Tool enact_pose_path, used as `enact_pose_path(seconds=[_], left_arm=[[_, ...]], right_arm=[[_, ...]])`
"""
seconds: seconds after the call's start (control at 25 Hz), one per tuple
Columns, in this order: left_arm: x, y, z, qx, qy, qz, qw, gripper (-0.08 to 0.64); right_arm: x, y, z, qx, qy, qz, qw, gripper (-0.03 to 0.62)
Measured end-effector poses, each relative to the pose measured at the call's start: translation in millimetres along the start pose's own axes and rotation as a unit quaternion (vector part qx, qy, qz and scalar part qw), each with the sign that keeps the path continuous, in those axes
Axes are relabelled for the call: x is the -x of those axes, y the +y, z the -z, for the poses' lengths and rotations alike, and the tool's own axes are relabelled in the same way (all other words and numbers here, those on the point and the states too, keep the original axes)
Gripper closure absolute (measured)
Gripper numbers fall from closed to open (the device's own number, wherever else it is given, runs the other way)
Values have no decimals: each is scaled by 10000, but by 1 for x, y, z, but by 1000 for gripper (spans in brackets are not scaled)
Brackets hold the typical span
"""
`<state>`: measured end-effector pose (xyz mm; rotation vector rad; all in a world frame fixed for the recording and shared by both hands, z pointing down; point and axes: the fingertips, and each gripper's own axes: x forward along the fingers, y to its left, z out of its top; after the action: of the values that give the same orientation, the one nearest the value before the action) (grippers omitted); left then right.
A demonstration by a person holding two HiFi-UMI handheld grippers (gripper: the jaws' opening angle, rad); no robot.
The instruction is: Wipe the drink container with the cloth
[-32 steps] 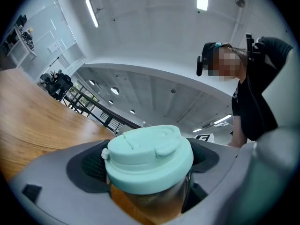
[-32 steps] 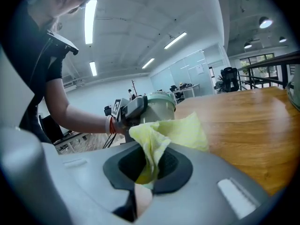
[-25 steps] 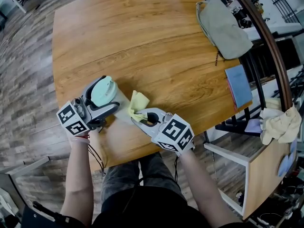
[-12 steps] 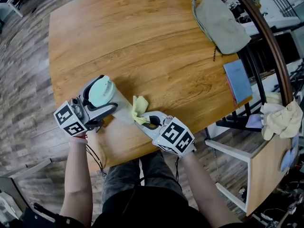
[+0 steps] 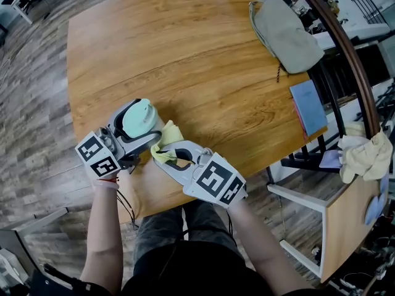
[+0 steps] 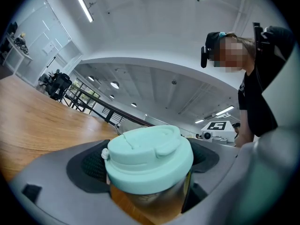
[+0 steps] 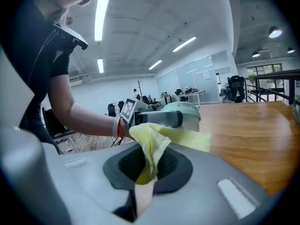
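drink container point(image 5: 141, 117) with a mint lid is at the lower left of the frame, near the front edge of the tabletop point(image 5: 185, 48). the left gripper point(image 5: 143, 127) is clamped around its body, probably to keep it steady. just to its right, the yellow cloth point(image 5: 170, 134) touches the container's side. the right gripper point(image 5: 162, 157) pinches one end of the cloth, so the free part can rub the wall.

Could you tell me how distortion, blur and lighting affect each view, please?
Head view: barrel distortion bows the table edges, lighting even. Left gripper view: fisheye, dark corners; the drink container is sharp. Right gripper view: ceiling strip lights glare; the yellow cloth is slightly soft.
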<state>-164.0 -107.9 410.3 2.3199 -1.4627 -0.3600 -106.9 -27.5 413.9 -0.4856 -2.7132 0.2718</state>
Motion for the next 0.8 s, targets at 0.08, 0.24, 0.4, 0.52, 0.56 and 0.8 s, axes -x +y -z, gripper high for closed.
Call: enact_pose_path(seconds=[0.08, 0.24, 0.4, 0.52, 0.56, 0.8], left_arm=[[-1, 0, 0, -8, 24, -47, 10000, 78], [-2, -2, 0, -50, 61, -69, 9999, 78], [-3, -4, 1, -117, 90, -52, 9999, 78], [-4, -6, 0, -152, 95, -47, 9998, 78], [-4, -6, 0, -165, 101, -45, 9998, 78], [-3, -9, 0, -260, 141, -38, 9996, 78]], right_arm=[[-7, 2, -2, 21, 67, -46, 10000, 568], [-17, 0, -4, 28, 180, 9, 9998, 568], [-14, -4, 3, -210, 172, -34, 9996, 568], [-6, -10, 20, -460, 184, 8, 9988, 568], [-4, -11, 27, -536, 215, 27, 9983, 569], [5, -12, 72, -977, 445, 88, 9942, 569]])
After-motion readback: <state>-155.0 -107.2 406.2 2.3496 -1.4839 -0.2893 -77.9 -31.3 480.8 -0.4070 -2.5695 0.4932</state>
